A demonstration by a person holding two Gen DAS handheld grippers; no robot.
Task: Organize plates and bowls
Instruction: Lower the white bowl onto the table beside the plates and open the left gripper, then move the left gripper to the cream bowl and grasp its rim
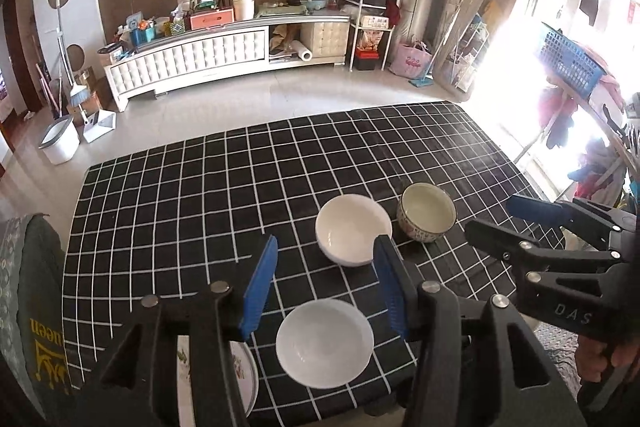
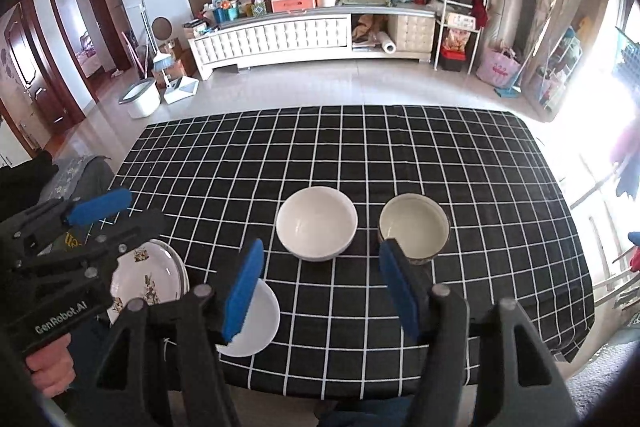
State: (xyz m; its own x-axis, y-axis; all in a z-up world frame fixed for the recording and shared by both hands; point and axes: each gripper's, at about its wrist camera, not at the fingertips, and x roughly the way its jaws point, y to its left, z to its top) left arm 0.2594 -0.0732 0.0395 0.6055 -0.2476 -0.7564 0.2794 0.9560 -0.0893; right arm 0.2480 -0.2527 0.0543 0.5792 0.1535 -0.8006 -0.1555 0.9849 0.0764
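Left gripper (image 1: 326,291), jaws apart, empty | right gripper (image 2: 322,287), likewise | near: small white bowl (image 1: 325,343), floral plates (image 2: 146,277) | farther: white bowl (image 2: 317,223), patterned bowl (image 2: 414,227) | black grid tablecloth (image 2: 360,155)

Black white-grid tablecloth table (image 2: 440,155) fills frame centre. On it: white ceramic bowl (image 2: 317,223) centre, patterned-rim ceramic bowl (image 2: 414,227) just right of it, apart. Second white bowl (image 2: 256,323) lower left. Stack of floral plates (image 2: 148,279) far left, near table edge.
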